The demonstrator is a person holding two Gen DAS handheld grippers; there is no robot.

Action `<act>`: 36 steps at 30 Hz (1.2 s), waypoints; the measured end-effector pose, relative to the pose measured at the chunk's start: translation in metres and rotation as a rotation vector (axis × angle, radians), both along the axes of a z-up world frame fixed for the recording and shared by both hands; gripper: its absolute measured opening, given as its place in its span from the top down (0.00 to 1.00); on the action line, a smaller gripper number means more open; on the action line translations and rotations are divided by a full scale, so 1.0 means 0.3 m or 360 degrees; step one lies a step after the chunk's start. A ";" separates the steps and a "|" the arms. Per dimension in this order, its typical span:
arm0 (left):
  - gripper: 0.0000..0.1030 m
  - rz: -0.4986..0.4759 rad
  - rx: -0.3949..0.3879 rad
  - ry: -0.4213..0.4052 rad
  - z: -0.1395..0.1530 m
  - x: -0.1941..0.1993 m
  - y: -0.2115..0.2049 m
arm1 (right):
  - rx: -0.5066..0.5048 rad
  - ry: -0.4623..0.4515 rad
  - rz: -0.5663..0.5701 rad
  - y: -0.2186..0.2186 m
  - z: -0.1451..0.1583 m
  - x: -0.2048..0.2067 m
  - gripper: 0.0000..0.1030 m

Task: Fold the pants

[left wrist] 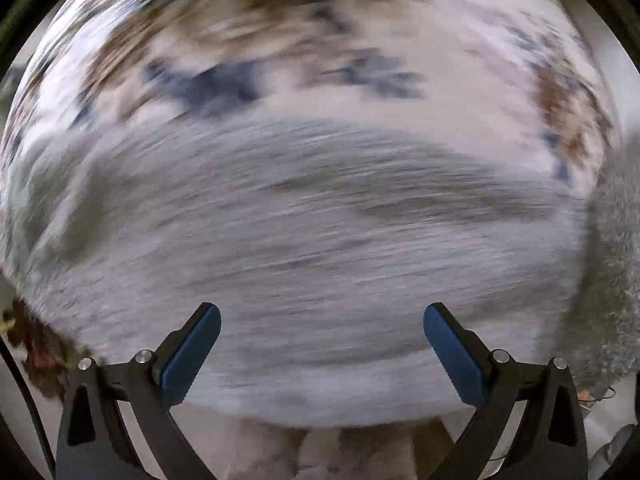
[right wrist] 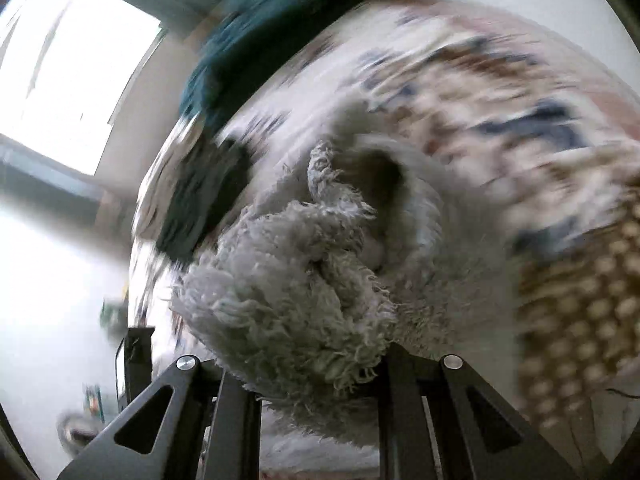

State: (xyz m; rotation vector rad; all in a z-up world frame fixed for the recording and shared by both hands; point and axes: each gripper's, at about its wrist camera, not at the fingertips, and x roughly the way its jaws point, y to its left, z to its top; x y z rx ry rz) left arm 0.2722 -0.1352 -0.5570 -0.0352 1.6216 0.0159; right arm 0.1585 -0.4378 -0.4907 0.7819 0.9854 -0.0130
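Observation:
The pants (left wrist: 320, 248) are light grey and fluffy, spread across a patterned bedspread (left wrist: 280, 40) and blurred by motion in the left wrist view. My left gripper (left wrist: 322, 320) points down above them, jaws wide open, blue pads (left wrist: 192, 356) bare. In the right wrist view a bunched fold of the grey fleece pants (right wrist: 288, 300) is clamped in my right gripper (right wrist: 308, 368). The fleece hides its fingertips, and the rest of the fabric trails away from them toward the bed.
The bedspread (right wrist: 480, 80) carries white, brown and blue patches. A teal cloth (right wrist: 248, 32) and a dark item (right wrist: 200, 208) lie at its far side, a brown spotted fabric (right wrist: 580, 300) at right. A bright window (right wrist: 72, 80) fills the left.

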 end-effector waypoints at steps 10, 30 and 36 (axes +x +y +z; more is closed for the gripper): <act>0.00 0.0303 0.0041 0.0054 0.022 -0.202 0.594 | -0.0234 0.0361 0.0802 0.759 -0.253 0.017 0.76; 0.60 -0.0409 -0.0311 -0.0133 0.060 0.041 -0.100 | 0.0149 0.0655 0.0048 -0.045 -0.176 -0.047 0.10; 0.97 -0.0326 -0.0246 -0.0184 0.039 0.081 -0.067 | 0.0232 0.0714 -0.0010 -0.100 -0.272 -0.050 0.10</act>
